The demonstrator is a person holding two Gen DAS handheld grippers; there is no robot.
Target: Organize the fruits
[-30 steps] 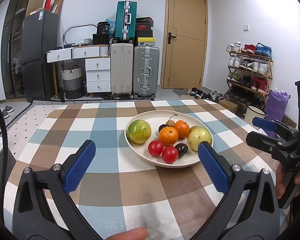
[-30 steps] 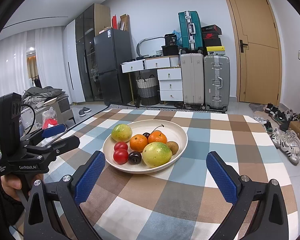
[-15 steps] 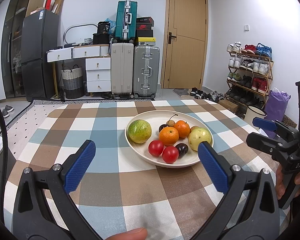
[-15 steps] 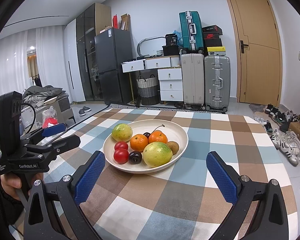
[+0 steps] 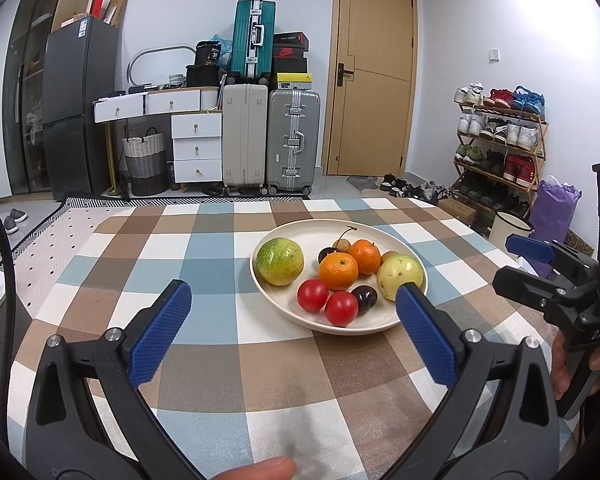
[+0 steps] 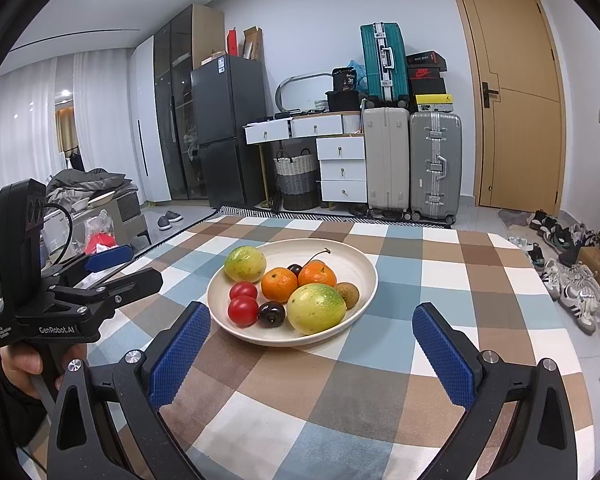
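Observation:
A cream plate sits on the checked tablecloth. It holds two green-yellow round fruits, two oranges, two red tomatoes, a dark plum, cherries and small brown fruits. My left gripper is open and empty, low over the table just short of the plate. My right gripper is open and empty, also just short of the plate; it shows at the right in the left wrist view.
The checked table stretches around the plate. Beyond it stand suitcases, a white drawer unit, a dark fridge, a door and a shoe rack. A purple bag is by the table's right edge.

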